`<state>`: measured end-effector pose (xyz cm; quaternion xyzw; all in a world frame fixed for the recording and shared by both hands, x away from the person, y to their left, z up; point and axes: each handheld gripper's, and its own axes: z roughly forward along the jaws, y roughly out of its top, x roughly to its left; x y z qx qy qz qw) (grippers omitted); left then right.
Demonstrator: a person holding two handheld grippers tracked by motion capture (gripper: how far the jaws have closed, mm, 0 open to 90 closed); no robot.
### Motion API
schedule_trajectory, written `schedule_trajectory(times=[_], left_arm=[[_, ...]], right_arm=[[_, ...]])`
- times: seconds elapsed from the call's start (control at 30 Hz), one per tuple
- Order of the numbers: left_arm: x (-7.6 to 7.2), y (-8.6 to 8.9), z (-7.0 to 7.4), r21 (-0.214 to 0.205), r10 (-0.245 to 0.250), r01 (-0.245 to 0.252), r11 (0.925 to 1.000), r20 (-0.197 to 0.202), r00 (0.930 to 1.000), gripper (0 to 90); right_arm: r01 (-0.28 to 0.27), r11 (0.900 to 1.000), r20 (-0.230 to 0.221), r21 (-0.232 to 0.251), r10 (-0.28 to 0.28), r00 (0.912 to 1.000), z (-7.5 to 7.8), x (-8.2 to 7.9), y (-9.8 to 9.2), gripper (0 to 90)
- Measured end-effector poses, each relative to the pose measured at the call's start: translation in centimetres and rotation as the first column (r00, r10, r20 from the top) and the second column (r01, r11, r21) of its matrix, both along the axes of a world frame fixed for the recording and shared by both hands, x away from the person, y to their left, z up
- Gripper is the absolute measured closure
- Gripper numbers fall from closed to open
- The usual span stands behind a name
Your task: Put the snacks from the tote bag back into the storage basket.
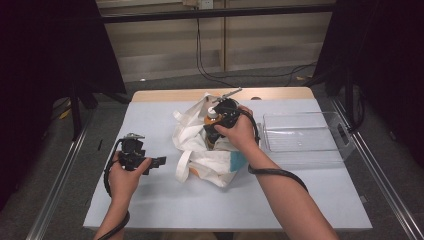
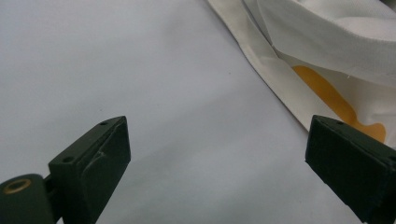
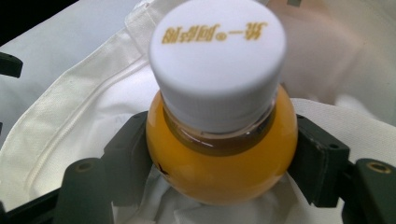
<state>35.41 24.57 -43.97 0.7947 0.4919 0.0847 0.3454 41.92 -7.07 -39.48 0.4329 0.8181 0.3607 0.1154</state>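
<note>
A person's right gripper [image 3: 222,154] is clamped on the shoulder of a bottle of orange drink [image 3: 222,158], one black jaw pressing each side just below its white cap [image 3: 217,60]. The bottle stands upright in the mouth of a cream cloth bag [image 1: 212,150], whose folds crowd close around and under the jaws, leaving little free room on either side. Seen from above, this gripper sits over the bag at the middle of the white table [image 1: 150,200]. Well off to its right lies a clear plastic tray [image 1: 300,135], near the table's right edge. The left gripper [image 2: 217,154] rests low over bare tabletop with its jaws spread wide and nothing between them; the bag's strap and hem [image 2: 275,79] lie just ahead of its right jaw.
</note>
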Motion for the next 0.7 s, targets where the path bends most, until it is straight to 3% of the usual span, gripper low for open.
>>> schedule_trajectory(times=[0.07,0.7], left_arm=[[0.1,0.12,-0.04,0.016,-0.013,0.013,0.9998,-0.006,0.9999,6.7],[0.18,0.19,0.14,-0.002,-0.016,0.016,0.9999,-0.005,0.9999,7.0]], right_arm=[[-0.003,1.0,0.0,-0.007,0.003,1.0,0.04,0.01,0.04,30.0],[-0.016,0.9997,-0.019,-0.02,0.016,0.9997,0.76,0.02,-0.16,30.3]])
